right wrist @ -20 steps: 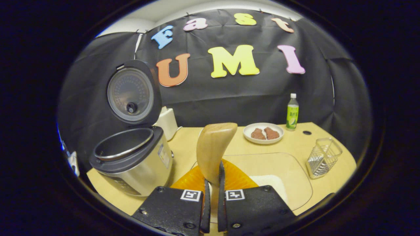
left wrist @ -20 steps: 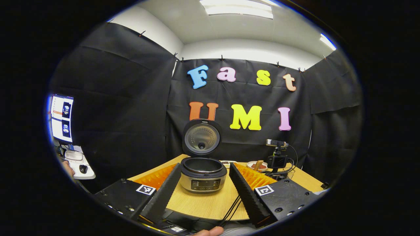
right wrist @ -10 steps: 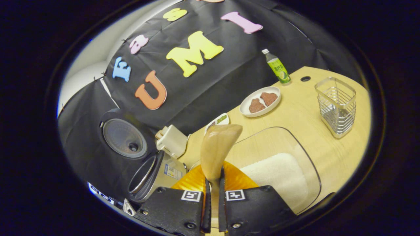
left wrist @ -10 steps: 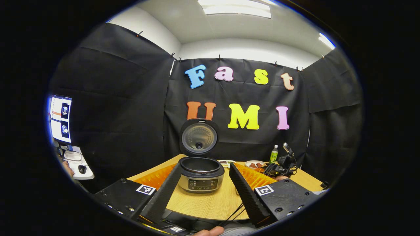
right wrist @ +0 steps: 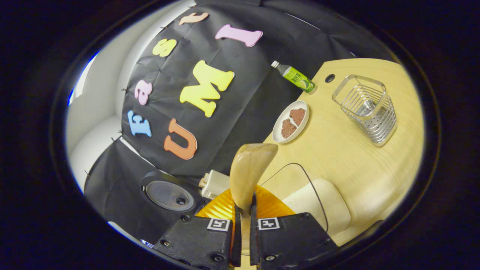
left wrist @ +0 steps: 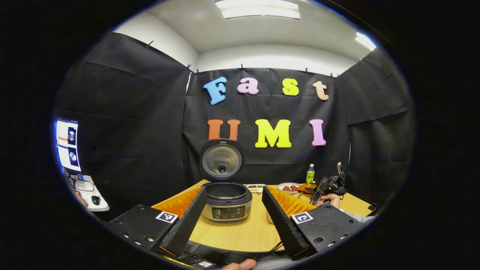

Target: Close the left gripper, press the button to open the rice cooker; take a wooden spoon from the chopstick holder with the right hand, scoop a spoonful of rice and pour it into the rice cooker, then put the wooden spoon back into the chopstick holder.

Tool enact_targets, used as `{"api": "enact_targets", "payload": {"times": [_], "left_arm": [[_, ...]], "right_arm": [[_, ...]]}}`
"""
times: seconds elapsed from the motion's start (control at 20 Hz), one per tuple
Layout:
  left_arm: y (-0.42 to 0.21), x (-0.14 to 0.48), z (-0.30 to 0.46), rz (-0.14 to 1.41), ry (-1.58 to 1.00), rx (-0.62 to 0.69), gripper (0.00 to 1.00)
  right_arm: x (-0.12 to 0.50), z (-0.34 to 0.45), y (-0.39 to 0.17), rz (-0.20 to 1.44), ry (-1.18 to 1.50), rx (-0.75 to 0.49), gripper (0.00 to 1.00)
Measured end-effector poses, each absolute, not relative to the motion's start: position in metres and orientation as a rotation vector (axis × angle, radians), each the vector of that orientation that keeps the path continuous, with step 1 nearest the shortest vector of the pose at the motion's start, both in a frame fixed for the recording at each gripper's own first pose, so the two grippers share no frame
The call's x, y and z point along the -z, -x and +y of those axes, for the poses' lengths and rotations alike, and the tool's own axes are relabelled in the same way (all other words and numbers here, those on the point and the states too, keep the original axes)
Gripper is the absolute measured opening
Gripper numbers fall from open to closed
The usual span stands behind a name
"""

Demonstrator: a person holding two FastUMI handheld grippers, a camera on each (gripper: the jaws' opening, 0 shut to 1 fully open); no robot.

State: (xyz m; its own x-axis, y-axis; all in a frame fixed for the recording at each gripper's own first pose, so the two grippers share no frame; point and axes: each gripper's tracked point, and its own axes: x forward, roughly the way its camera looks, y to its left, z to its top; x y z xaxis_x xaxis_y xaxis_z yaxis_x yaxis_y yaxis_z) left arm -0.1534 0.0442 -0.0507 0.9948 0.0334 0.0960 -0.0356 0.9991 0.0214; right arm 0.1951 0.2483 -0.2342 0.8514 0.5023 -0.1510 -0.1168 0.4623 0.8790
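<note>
Right gripper [right wrist: 242,240] rolled; one wooden spoon [right wrist: 249,170].

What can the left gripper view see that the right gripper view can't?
Left gripper view: the rice cooker's front buttons, its open pot, and a monitor off to the side. Right gripper view: the wooden spoon pinched in the right gripper, the empty wire chopstick holder, and a clear tub holding rice. Both: the raised cooker lid, the green bottle, the plate and the table.
</note>
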Motion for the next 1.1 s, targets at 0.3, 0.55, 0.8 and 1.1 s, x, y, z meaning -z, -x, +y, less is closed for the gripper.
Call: {"api": "enact_targets", "payload": {"times": [0.3,0.55,0.8,1.1], "left_arm": [[0.156,0.052,0.048,-0.087,-0.011,-0.042,0.94],[0.159,0.053,0.051,-0.084,-0.024,-0.041,0.94],[0.162,0.059,0.068,-0.064,-0.010,-0.048,0.94],[0.172,0.059,0.104,-0.063,0.000,-0.085,0.94]], "right_arm": [[0.199,0.218,-0.186,0.393,-1.348,-0.394,0.13],[0.159,0.224,-0.171,0.340,-1.499,-0.460,0.13],[0.133,0.258,-0.163,0.328,-1.523,-0.528,0.13],[0.131,0.309,-0.166,0.350,-1.418,-0.498,0.13]]}}
